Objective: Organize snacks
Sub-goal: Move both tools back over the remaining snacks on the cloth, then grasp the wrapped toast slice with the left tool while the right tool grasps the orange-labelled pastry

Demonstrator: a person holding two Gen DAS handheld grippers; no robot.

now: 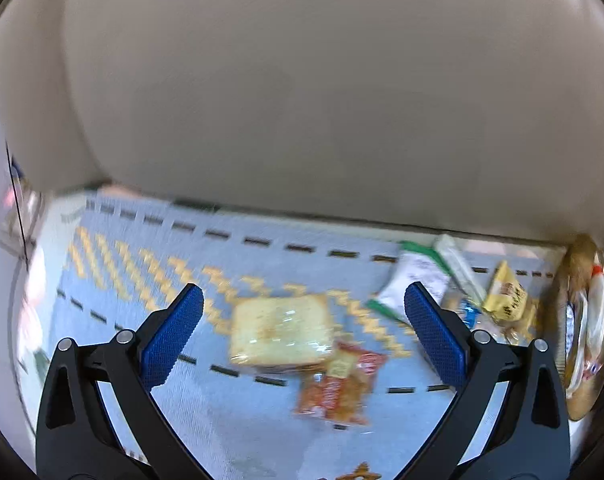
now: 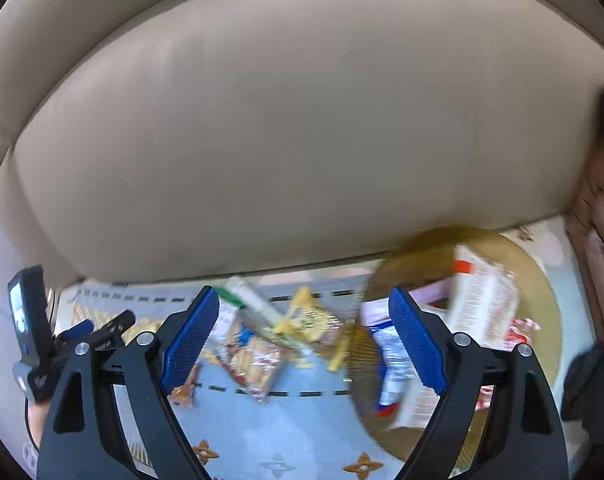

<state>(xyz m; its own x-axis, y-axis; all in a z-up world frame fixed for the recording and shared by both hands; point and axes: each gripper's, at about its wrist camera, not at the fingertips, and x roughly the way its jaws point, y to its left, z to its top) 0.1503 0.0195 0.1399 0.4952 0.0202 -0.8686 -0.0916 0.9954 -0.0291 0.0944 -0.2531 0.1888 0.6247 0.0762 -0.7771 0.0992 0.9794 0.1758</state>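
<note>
Both pairs of jaws stand spread wide with nothing between their blue textured pads. Seen from its own camera, the left gripper (image 1: 304,308) hovers above a light blue woven cloth with orange zigzags and dashed dark lines (image 1: 149,280). Below its gap lies a square slice of bread in clear wrap (image 1: 281,330), touching an orange-red snack packet (image 1: 338,384) on its near right. Farther right sit a white and green packet (image 1: 412,280) and a small yellow packet (image 1: 504,298).

The right gripper (image 2: 304,310) hangs over the same cloth beside a round golden woven tray (image 2: 542,300), which holds a white carton with orange marking (image 2: 482,304) and other blurred packets. A beige cushion (image 2: 281,140) fills the background.
</note>
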